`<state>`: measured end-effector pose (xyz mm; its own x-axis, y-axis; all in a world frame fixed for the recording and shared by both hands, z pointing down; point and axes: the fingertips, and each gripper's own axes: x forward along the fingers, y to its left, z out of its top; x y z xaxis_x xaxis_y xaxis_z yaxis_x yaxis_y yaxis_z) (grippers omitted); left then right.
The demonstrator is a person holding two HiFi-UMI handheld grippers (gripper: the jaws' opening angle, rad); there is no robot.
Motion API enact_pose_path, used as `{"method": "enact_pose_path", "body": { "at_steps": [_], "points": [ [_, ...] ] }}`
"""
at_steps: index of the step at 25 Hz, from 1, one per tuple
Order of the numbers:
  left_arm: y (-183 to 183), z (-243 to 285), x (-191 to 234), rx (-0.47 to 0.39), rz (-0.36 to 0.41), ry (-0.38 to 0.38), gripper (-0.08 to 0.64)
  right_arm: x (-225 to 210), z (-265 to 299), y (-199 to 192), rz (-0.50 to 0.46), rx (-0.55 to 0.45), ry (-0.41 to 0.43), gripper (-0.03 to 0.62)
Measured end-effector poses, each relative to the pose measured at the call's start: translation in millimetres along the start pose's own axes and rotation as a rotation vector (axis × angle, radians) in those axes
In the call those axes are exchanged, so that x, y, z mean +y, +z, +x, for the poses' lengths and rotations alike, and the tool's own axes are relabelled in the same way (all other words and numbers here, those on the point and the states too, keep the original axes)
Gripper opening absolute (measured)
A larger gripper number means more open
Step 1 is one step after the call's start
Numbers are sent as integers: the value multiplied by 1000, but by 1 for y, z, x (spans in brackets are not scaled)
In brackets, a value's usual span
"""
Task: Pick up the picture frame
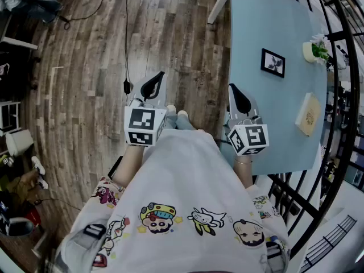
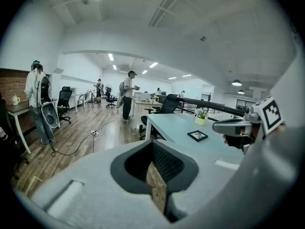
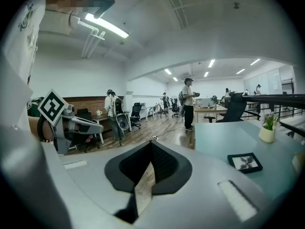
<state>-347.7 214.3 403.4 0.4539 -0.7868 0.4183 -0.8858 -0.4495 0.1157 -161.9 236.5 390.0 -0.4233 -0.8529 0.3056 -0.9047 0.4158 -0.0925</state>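
Picture frame (image 1: 273, 62) on table (image 1: 256, 16), well ahead of jaws; L gripper (image 1: 158, 77), R gripper (image 1: 234, 91) closed, empty.

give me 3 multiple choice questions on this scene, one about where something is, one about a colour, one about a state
1. Where is the picture frame?
A. on the wooden floor
B. on the light blue table
C. between a gripper's jaws

2. What colour is the frame's border?
A. white
B. red
C. black

3. How do the right gripper jaws stand?
A. shut, nothing between them
B. wide open
C. shut on the frame

Answers:
1 B: the head view shows it on the tabletop, apart from both grippers.
2 C: a black border rings the picture.
3 A: the right gripper view shows the pads together and empty.
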Motion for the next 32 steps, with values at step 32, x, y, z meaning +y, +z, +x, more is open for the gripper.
{"method": "enact_pose_path", "body": {
  "at_steps": [32],
  "points": [
    [19,44,99,-21,-56,23,41,1,110,14,63,-37,-7,109]
  ]
}}
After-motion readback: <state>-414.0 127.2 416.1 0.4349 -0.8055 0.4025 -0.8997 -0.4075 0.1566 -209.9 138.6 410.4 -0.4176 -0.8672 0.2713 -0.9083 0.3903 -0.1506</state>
